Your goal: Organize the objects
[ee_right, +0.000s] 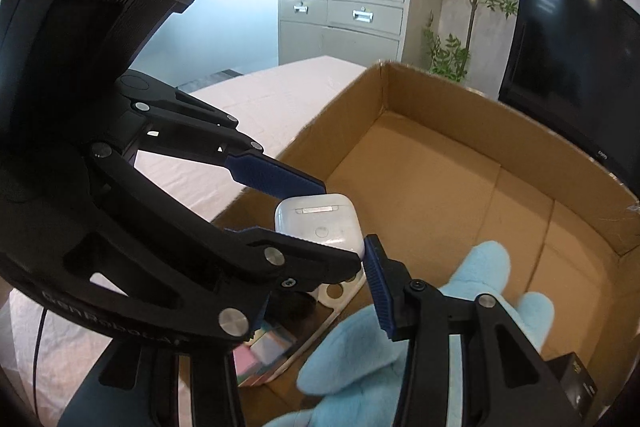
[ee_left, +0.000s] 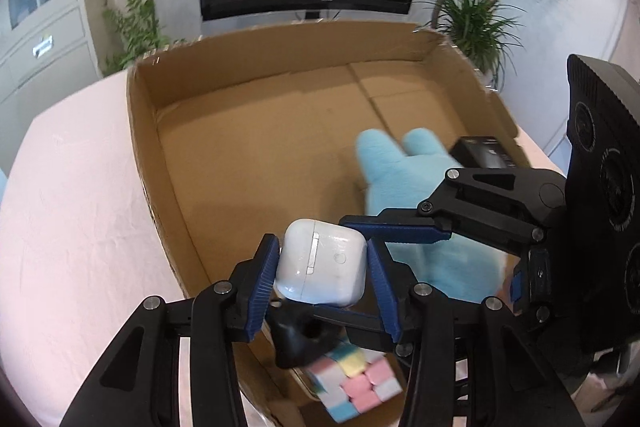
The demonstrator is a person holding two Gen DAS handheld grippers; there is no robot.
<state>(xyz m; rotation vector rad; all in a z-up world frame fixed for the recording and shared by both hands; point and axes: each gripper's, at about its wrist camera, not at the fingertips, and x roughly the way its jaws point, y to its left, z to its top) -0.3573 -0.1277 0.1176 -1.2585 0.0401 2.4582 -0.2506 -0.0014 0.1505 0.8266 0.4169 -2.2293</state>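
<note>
Left gripper (ee_left: 322, 269) clamped on the earbud case (ee_left: 322, 263) — lower it into the box (ee_left: 144, 131) before releasing; right gripper (ee_left: 394, 227) apart.

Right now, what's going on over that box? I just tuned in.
The left gripper is clamped on a white earbud case, holding it above the near end of an open cardboard box. The right gripper sits close beside it, one finger by the case; whether it grips anything is unclear. Already inside the box are a blue plush toy, a pastel puzzle cube and a small black box.
</note>
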